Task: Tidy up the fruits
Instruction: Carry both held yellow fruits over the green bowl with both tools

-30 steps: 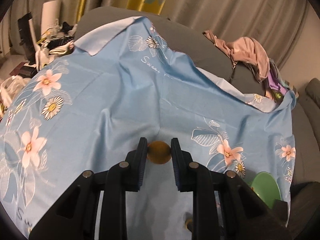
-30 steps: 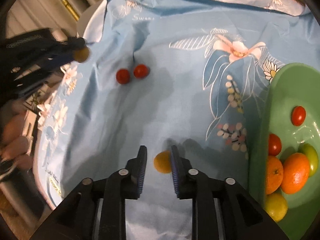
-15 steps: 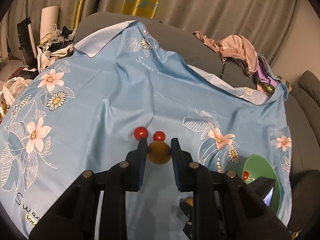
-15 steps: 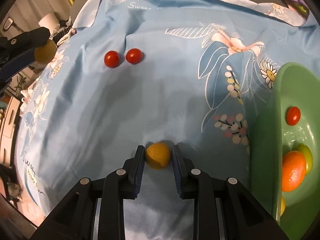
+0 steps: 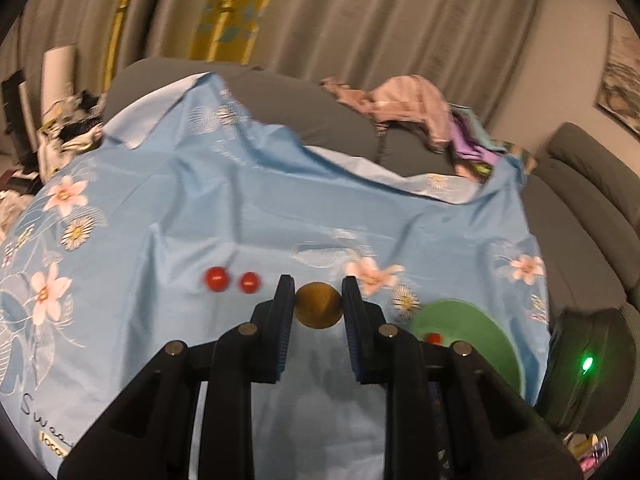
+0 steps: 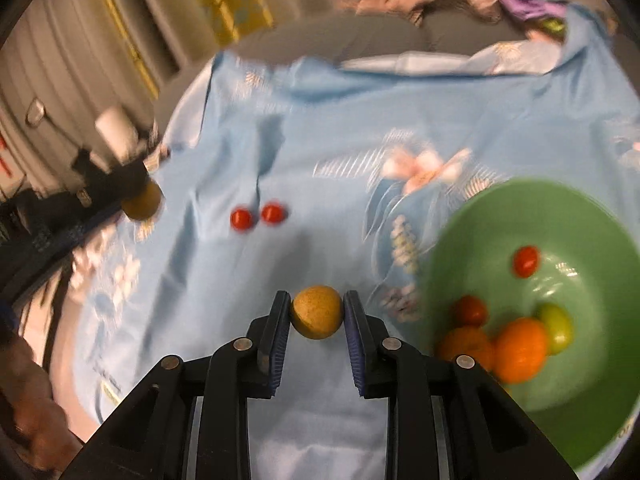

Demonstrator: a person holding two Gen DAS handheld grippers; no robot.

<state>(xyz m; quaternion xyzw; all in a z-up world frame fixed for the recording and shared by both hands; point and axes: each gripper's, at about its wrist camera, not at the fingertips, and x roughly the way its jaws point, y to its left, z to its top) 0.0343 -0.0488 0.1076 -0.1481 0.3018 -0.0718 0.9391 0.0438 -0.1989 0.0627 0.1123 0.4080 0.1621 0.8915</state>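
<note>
My left gripper [image 5: 319,304] is shut on a small brownish-yellow round fruit [image 5: 319,305], held above the blue floral cloth [image 5: 240,208]. My right gripper [image 6: 317,317] is shut on a yellow round fruit [image 6: 317,312], lifted above the cloth. Two red cherry tomatoes [image 5: 216,279] [image 5: 249,281] lie on the cloth left of the left gripper; they also show in the right wrist view [image 6: 241,218] [image 6: 273,213]. A green bowl [image 6: 500,208] at the right holds oranges [image 6: 520,350], red tomatoes [image 6: 526,261] and a greenish fruit [image 6: 556,326]. The bowl also shows in the left wrist view [image 5: 472,320].
The cloth covers a grey sofa [image 5: 580,208]. A heap of clothes [image 5: 412,108] lies at the back. Curtains [image 5: 360,12] hang behind. Clutter [image 5: 60,132] stands at the far left. A dark device with a green light [image 5: 586,364] sits right of the bowl.
My right gripper closed on the yellow fruit and lifted it off the cloth, swinging toward the bowl. My left gripper, still holding its fruit, rose and turned right, bringing tomatoes and bowl into view.
</note>
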